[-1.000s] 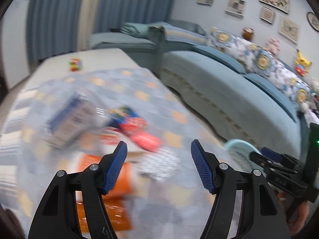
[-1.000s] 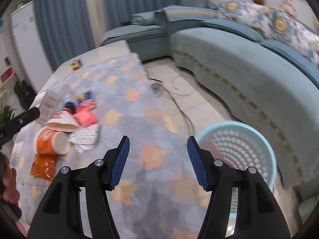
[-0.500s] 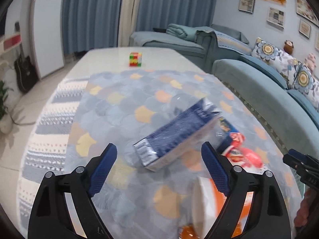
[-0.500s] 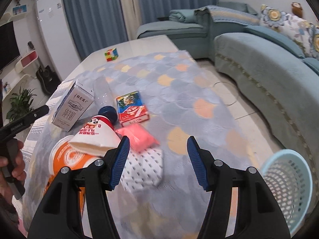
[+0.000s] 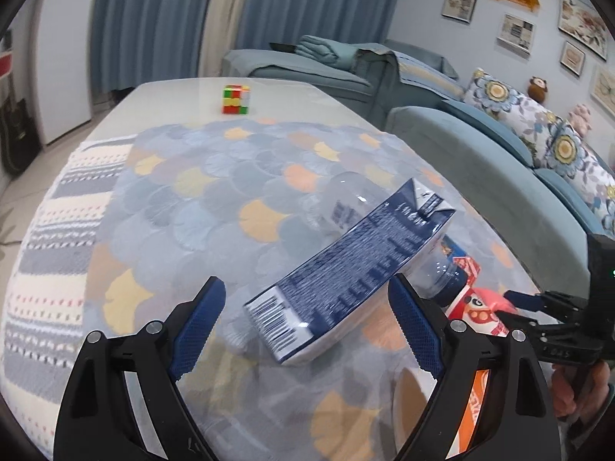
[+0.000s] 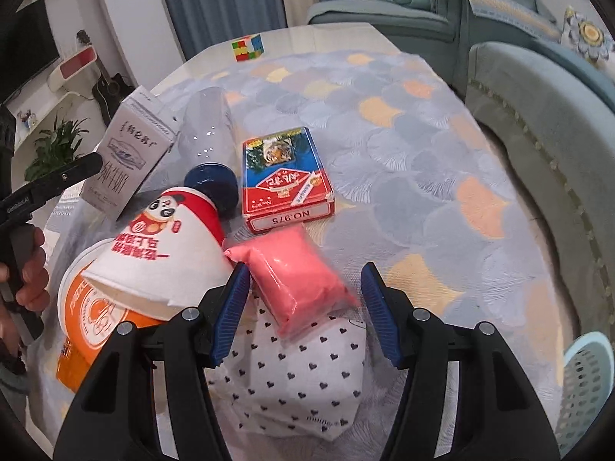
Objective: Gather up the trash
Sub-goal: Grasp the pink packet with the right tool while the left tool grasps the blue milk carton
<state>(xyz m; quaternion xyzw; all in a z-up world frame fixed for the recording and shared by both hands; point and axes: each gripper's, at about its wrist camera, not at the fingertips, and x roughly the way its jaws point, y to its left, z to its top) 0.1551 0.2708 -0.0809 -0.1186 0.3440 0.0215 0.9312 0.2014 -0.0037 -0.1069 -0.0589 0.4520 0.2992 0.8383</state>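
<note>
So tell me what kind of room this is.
Most likely a home living room: a long blue sofa with floral cushions, framed pictures on the wall, and a low table strewn with litter.

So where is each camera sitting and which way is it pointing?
Left wrist: on the left gripper, open, facing the milk carton; the right gripper shows at the right edge.
Right wrist: on the right gripper, open, over the pink packet; the left hand shows at left.
Shared: carton, Rubik's cube.

Both wrist views low over the table, close, angled down, sharing the milk carton.
</note>
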